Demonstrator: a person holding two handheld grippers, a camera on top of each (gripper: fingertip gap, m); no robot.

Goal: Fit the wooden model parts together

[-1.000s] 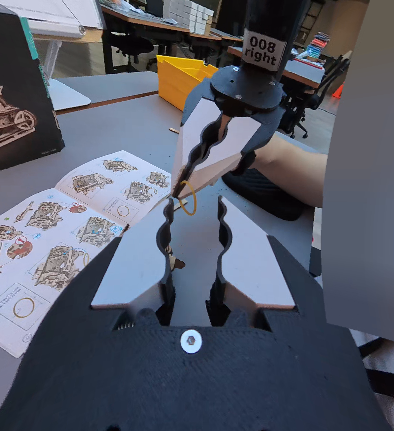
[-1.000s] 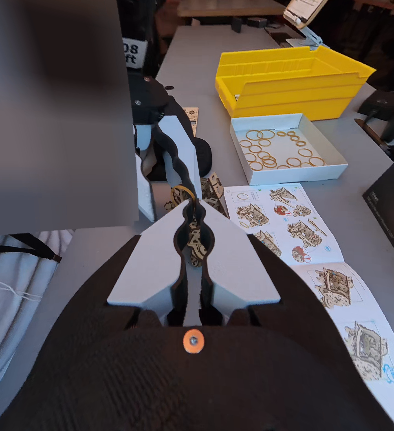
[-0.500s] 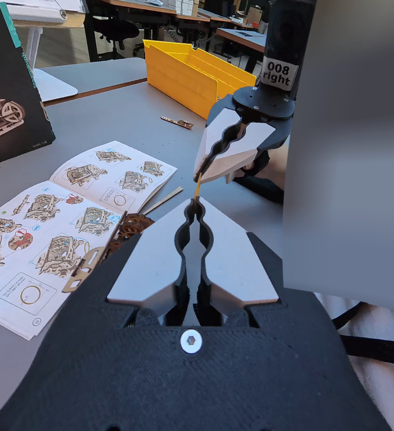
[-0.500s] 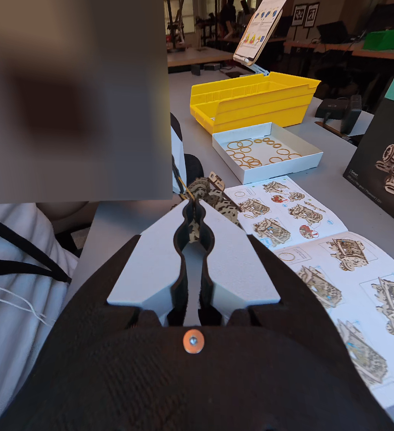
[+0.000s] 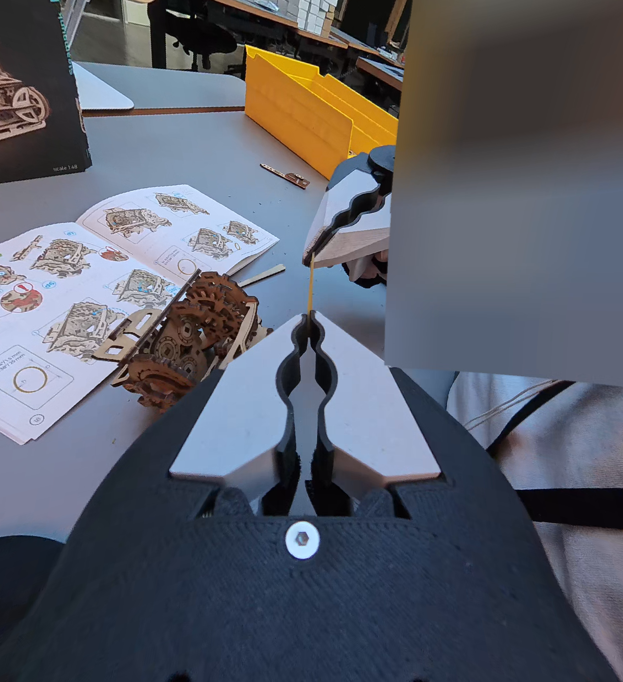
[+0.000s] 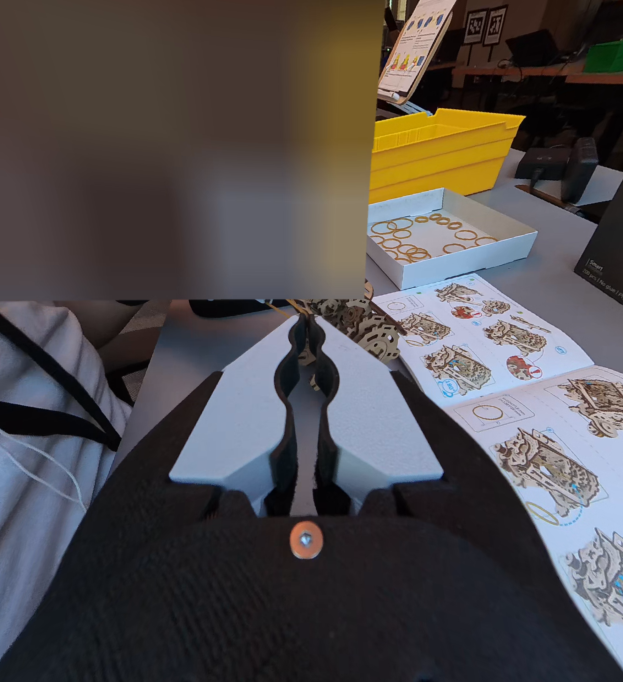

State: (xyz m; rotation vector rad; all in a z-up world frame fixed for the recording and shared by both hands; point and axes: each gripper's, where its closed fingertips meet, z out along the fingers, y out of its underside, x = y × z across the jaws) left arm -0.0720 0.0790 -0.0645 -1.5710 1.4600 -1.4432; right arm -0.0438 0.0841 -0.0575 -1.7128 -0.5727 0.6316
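a thin yellow rubber band point(image 5: 310, 286) is pulled taut in the air between the left gripper point(image 5: 308, 320) and the right gripper point(image 5: 309, 258), each pinched together on one end, above the grey desk point(image 5: 177, 147). the half-built wooden model point(image 5: 188, 339) (brown gears in a pale frame) lies tilted on the instruction booklet point(image 5: 92, 280), just left of the left gripper. the stretched band could slip from a tip and snap away, or break.

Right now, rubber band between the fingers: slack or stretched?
Stretched. The rubber band runs as a thin straight line from the shut left gripper to the right gripper, also shut.
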